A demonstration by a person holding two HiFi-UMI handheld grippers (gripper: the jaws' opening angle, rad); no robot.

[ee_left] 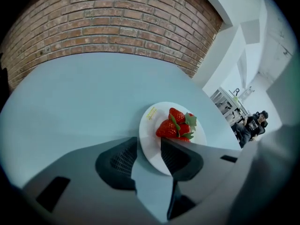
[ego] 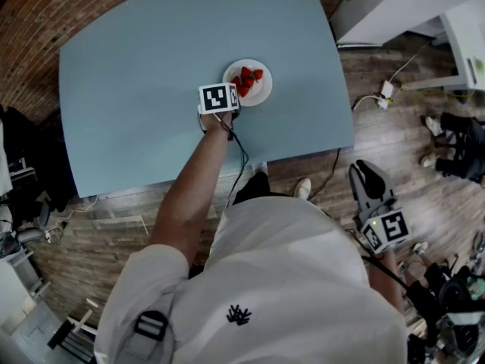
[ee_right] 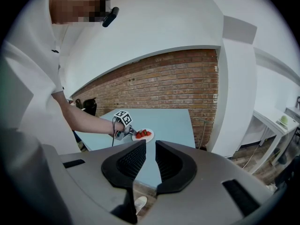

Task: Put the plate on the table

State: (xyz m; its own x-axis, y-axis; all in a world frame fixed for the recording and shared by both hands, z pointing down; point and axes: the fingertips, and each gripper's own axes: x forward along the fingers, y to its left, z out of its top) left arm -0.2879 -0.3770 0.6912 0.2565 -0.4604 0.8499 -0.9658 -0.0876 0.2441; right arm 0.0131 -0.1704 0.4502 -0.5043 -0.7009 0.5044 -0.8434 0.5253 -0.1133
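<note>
Head view, from the bottom edge upward: one white cloth shirt (ego: 288, 279) fills the lower middle. There are two grippers, each grey and smooth-shelled, with one white cube of black square markers.

The right gripper (ego: 364, 171) sits at lower right over a wooden plank floor (ego: 379, 142), well apart from the table. In the right gripper view its two dark, ribbed pads stand a little apart with nothing between them.

A bare forearm (ego: 198, 180) reaches up the middle of the frame to the left gripper (ego: 235, 93) at the plate's near edge. In the left gripper view its two jaws are spread. The plate's near rim and a strip of table show in the gap, and the pads do not press on the rim.

The single plate (ee_left: 152, 125) is round, white and glossy. It lies flat on the table just right of centre and bears one small yellow mark (ee_left: 151, 113). On it is one heap of red strawberries (ee_left: 168, 129) with green leaves, three or four, the count uncertain.

The one table (ego: 151, 89) is pale blue-grey, smooth and matt, with rounded corners. Farthest off, along the top of the left gripper view, stands a rough red-brown brick wall (ee_left: 117, 22).
</note>
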